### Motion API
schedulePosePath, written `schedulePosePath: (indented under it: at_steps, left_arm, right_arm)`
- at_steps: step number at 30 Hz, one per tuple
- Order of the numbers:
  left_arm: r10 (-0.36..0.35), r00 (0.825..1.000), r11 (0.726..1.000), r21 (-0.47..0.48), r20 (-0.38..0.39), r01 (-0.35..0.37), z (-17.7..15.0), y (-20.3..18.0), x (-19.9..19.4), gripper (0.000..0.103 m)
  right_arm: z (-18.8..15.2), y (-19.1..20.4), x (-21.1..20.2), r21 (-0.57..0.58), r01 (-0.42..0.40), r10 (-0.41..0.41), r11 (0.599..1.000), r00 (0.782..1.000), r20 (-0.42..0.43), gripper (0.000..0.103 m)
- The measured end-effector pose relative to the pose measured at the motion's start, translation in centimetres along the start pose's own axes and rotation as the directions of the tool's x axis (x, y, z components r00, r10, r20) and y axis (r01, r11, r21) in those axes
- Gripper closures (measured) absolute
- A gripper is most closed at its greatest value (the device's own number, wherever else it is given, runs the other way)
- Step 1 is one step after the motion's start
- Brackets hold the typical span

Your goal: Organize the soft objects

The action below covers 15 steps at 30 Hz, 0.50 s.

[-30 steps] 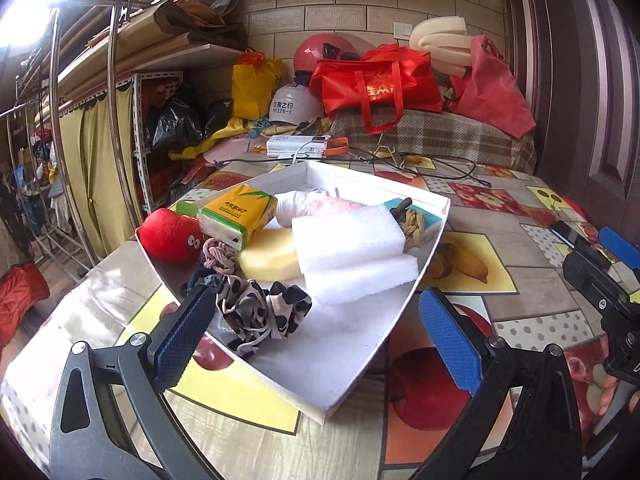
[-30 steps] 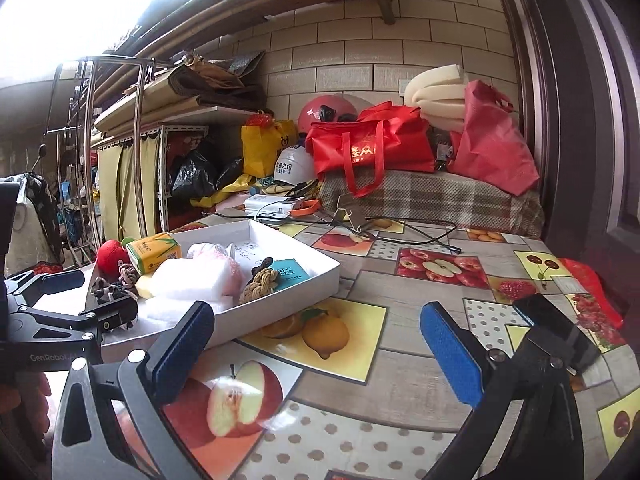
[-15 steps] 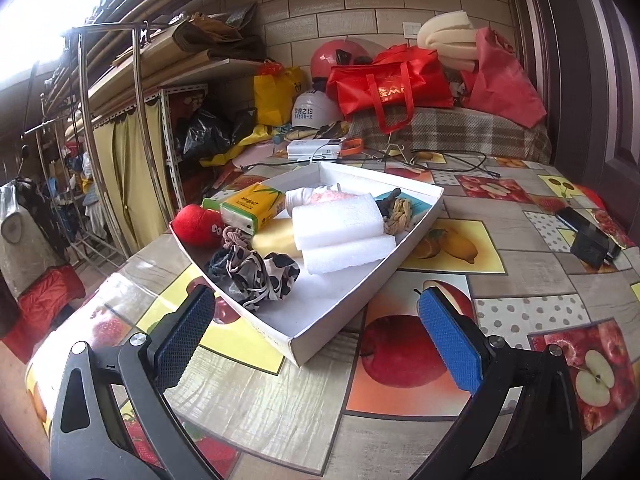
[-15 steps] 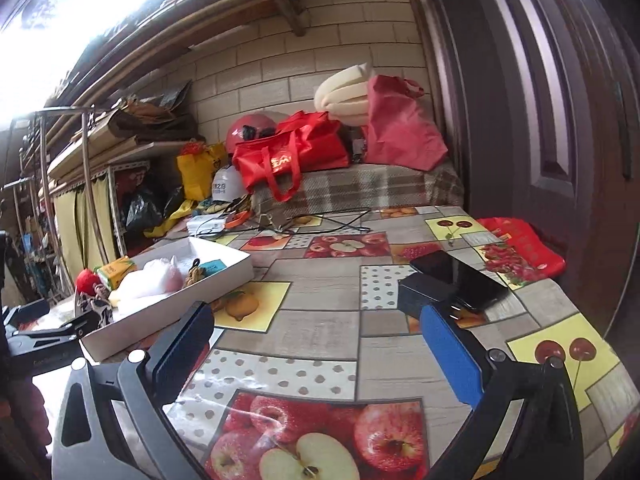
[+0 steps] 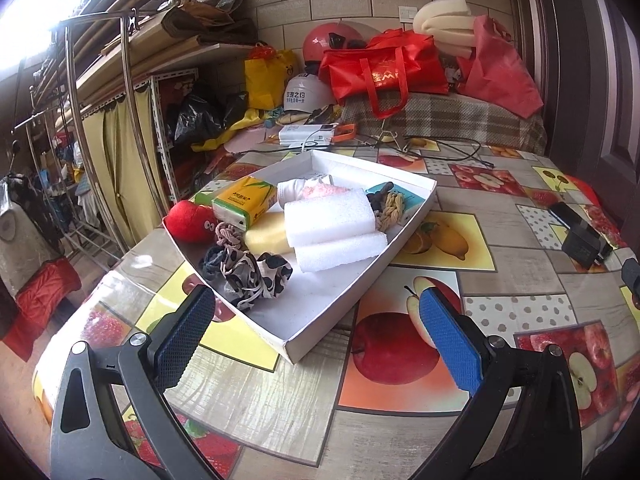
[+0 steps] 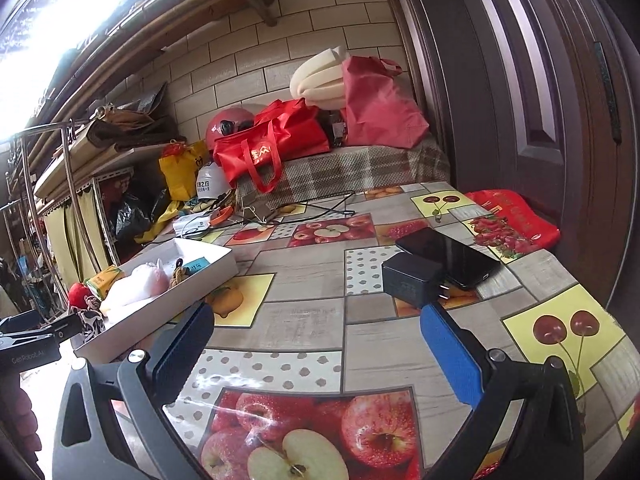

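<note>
A white tray (image 5: 416, 208) on the fruit-print table holds a red plush toy (image 5: 187, 222), a yellow tissue pack (image 5: 244, 200), white foam blocks (image 5: 332, 224), a yellow sponge (image 5: 266, 234), a spotted scrunchie (image 5: 256, 276), a braided rope (image 5: 390, 210) and a pink-white cloth (image 5: 316, 190). My left gripper (image 5: 316, 336) is open and empty, hovering in front of the tray's near corner. My right gripper (image 6: 320, 348) is open and empty over the table to the right of the tray (image 6: 216, 276).
A black phone (image 6: 448, 252) and a black charger (image 6: 412, 284) lie on the table's right side. A red pouch (image 6: 512, 224) lies by the door. Red bags (image 5: 380, 68), helmets and cables crowd the far end. A metal rack (image 5: 100, 140) stands left.
My left gripper has pulled back and up from the tray. My right gripper has swung right, away from the tray, toward the phone and charger.
</note>
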<state>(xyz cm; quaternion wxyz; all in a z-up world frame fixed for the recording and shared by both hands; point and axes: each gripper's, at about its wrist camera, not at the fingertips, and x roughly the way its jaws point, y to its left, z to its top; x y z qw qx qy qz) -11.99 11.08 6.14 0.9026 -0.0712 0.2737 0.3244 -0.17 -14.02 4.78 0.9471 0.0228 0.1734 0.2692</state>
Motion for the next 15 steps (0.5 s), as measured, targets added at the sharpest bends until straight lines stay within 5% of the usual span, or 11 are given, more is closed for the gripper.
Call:
schedulePosePath:
  at_steps: [15]
  left_arm:
    - [-0.051, 0.998, 0.999, -0.018, -0.048, 0.051, 0.7, 0.0, 1.3, 0.0]
  right_arm:
    - [0.0, 0.0, 0.0, 0.001, 0.0, 0.0, 1.0, 1.0, 0.0, 0.0]
